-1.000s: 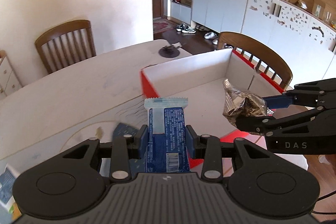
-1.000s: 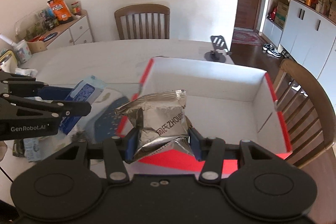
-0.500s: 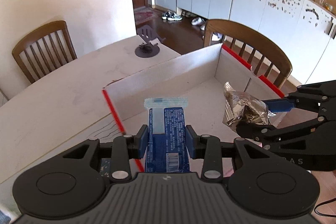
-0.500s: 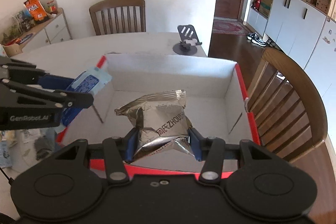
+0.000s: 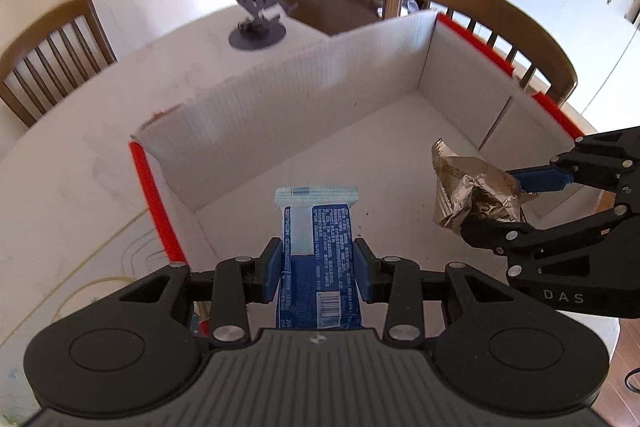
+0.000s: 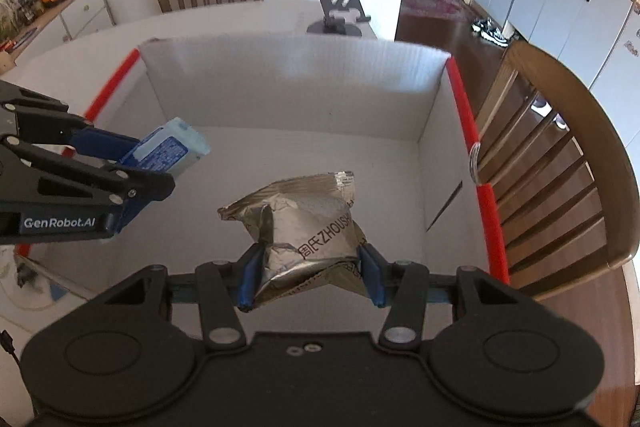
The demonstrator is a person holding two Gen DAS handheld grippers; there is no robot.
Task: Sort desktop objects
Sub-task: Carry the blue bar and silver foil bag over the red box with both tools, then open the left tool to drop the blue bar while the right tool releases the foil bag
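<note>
The left gripper [image 5: 316, 269] is matte black with blue pads, silver screws at its linkage pivots and white "GenRobot.AI" lettering on its side. The right gripper [image 6: 310, 277] matches it, its side marked "DAS".

"GenRobot.AI" is printed in white on the black left gripper [image 6: 132, 183]. "DAS" is printed on the black right gripper [image 5: 496, 211]. "ZHOUSH", partly hidden, is read on the crinkled silver foil packet [image 6: 308, 223].
</note>
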